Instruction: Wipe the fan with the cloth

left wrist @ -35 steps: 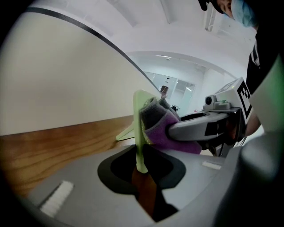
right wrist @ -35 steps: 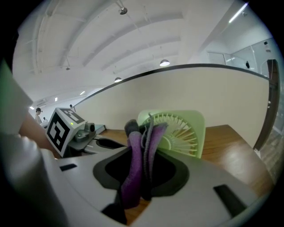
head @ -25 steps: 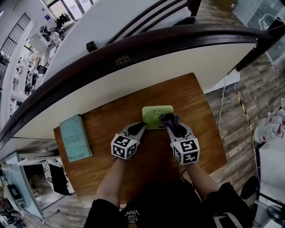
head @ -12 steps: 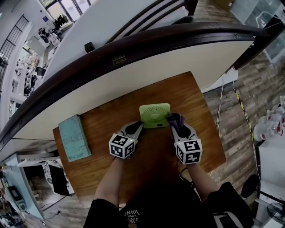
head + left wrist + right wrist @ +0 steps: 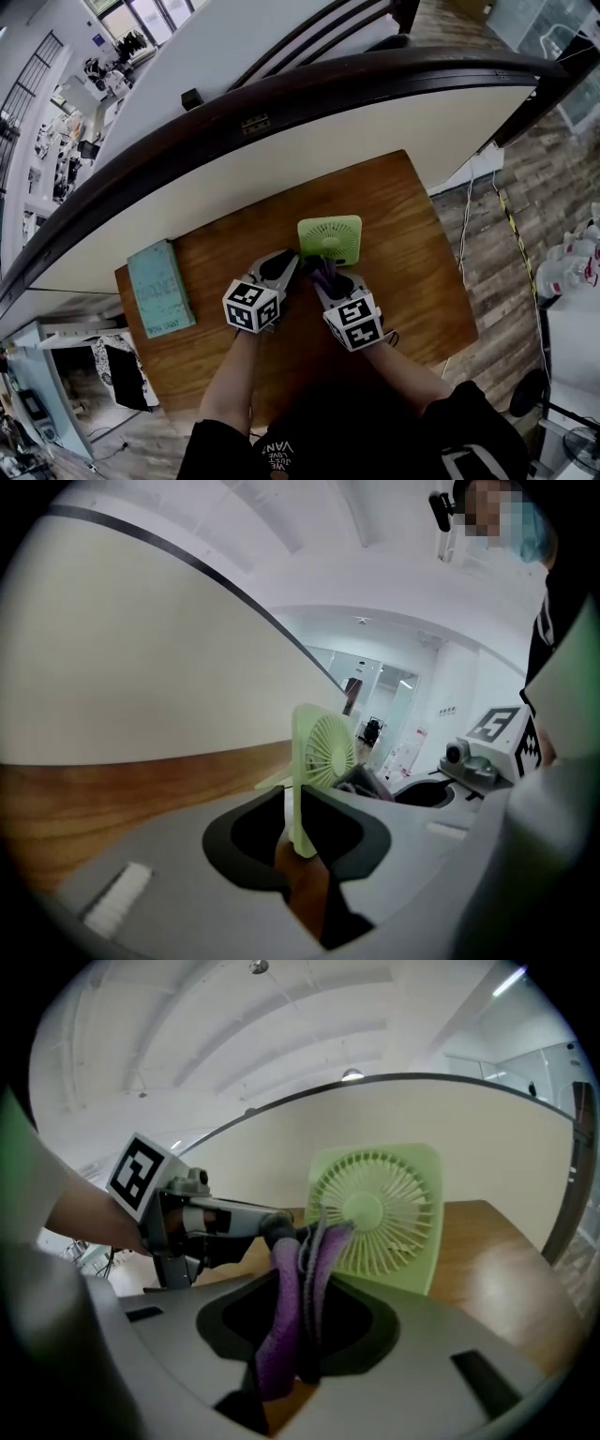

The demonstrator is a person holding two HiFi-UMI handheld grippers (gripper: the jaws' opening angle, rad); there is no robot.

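In the head view the fan (image 5: 330,240) is seen upright on the bench (image 5: 412,225), at 12 o'clock from both tools. Its left edge is pinched in the left tool (image 5: 290,265), whose jaws have just been closing on it. The cloth (image 5: 322,270) is clamped in the right tool (image 5: 328,281) and apparently touches the grille at 8 o'clock from the hub. Wiping is judged barely begun; most of the grille, frame and back seem left.
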